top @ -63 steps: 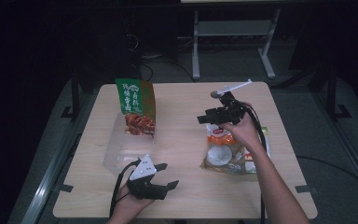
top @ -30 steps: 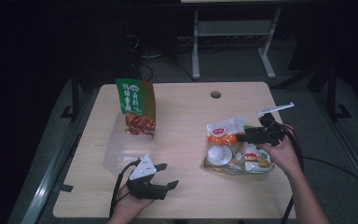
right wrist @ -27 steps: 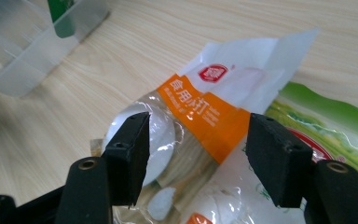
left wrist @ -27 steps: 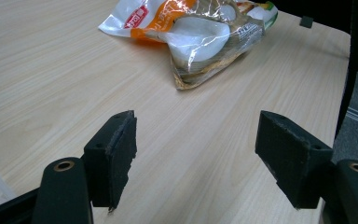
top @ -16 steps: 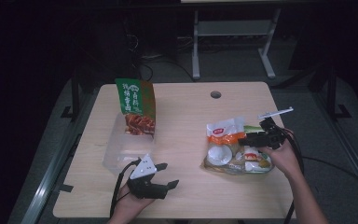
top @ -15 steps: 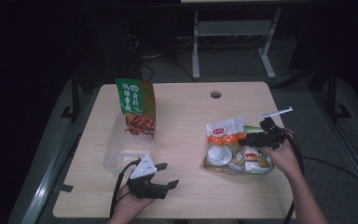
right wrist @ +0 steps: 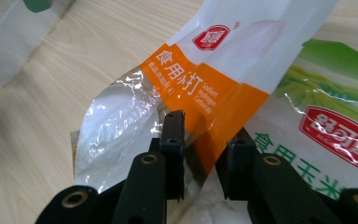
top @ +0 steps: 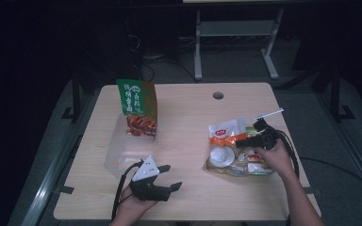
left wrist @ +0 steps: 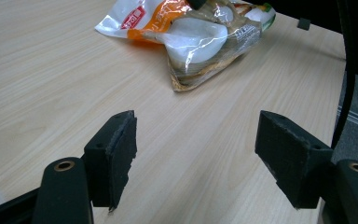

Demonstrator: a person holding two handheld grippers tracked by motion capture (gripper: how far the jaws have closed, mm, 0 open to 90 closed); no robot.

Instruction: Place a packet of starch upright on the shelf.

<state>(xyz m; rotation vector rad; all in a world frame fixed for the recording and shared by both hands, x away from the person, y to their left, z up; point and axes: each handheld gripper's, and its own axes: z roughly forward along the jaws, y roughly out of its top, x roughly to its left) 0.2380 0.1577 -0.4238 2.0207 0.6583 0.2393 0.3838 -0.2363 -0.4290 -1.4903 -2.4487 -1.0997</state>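
Resting at the lower left of the high view, our left gripper [top: 169, 176] stays out of it, jaws spread over bare table [top: 188, 117]. At centre right, our right gripper [right wrist: 200, 154] pinches the orange pouch [right wrist: 200, 88] atop the pile [top: 238, 150]; we should lift slowly, so only that pouch peels away.
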